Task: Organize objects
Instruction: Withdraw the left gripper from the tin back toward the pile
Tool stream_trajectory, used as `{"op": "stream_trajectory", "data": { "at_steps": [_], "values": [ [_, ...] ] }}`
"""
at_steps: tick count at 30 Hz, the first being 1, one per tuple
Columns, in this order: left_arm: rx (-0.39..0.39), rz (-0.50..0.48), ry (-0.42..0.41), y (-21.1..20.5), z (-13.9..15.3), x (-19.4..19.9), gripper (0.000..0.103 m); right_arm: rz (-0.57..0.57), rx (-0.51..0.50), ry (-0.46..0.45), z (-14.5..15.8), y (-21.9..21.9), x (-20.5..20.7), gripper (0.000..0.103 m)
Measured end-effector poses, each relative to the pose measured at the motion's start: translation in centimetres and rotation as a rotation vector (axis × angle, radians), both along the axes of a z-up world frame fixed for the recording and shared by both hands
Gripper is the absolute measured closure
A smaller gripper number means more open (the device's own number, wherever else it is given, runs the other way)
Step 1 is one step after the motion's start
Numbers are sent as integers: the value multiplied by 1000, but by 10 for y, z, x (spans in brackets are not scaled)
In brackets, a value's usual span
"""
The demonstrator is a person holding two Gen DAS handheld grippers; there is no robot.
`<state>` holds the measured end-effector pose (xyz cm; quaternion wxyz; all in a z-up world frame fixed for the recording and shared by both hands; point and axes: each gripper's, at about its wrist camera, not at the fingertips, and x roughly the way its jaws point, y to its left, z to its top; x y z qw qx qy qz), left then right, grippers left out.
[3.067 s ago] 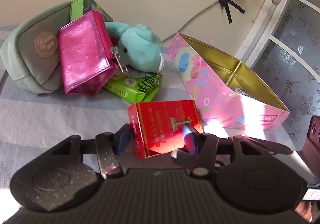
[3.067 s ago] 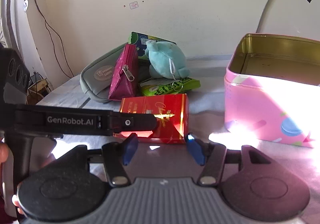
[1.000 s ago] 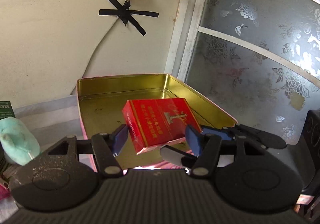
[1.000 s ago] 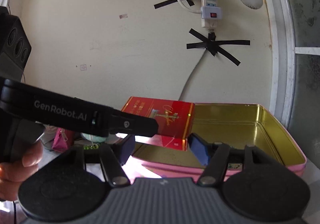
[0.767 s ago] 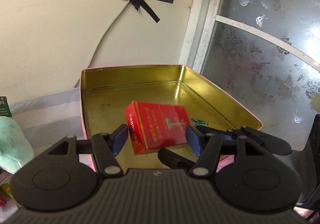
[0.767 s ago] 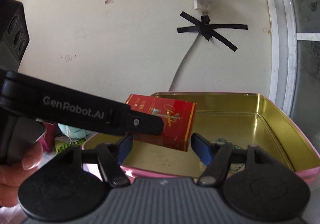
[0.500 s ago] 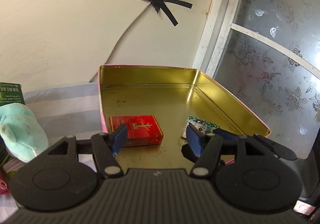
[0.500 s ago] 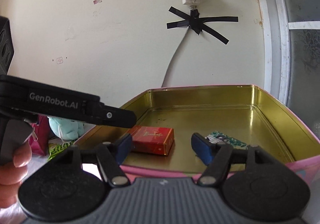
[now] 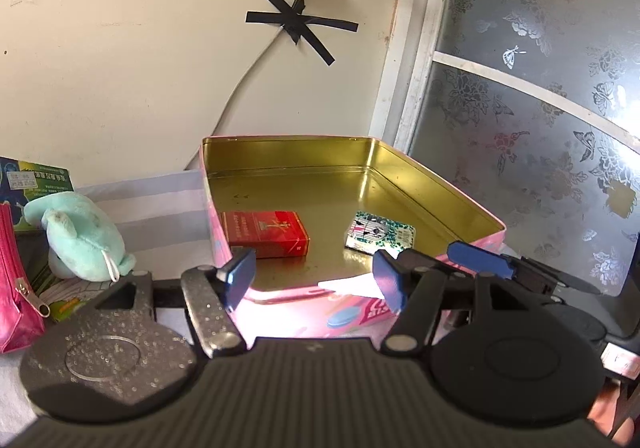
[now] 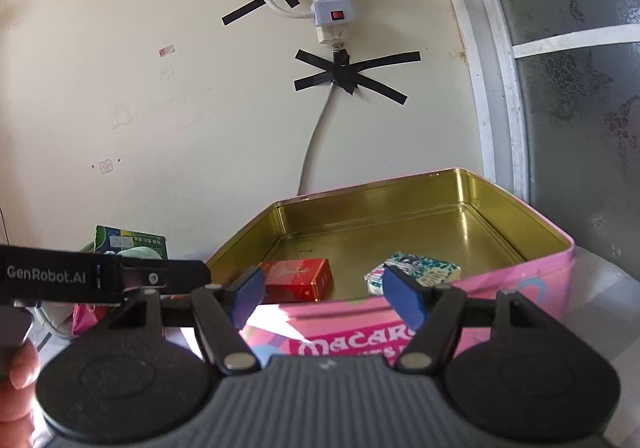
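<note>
Left wrist | glossy red box (image 9: 264, 234) flat in gold-lined pink tin (image 9: 432, 183), gilt emblem seemingly | both jaws spread, empty

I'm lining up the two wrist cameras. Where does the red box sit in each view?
Left wrist: the red box lies flat on the tin's floor, left of centre, above the left tool's left finger.
Right wrist: the red box lies low in the tin, left of centre.
Shared landmark: the patterned packet to its right in the pink tin.
</note>
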<state>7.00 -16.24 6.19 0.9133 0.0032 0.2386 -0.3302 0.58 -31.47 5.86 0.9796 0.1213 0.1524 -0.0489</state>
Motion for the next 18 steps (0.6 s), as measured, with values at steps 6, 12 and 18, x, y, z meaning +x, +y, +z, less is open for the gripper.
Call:
{"op": "stream_trajectory", "data": {
  "at_steps": [6,12,18],
  "values": [
    [12,-3,-18,17,-7,-14,35,5,25,35,-9,11,-17,34],
    [54,47,-6,42,-25,-15,31,69,53,107,-23,31,-12,34],
    [104,130,5,82,-43,-9,31,153,29,132,-25,58,-5,34]
  ]
}}
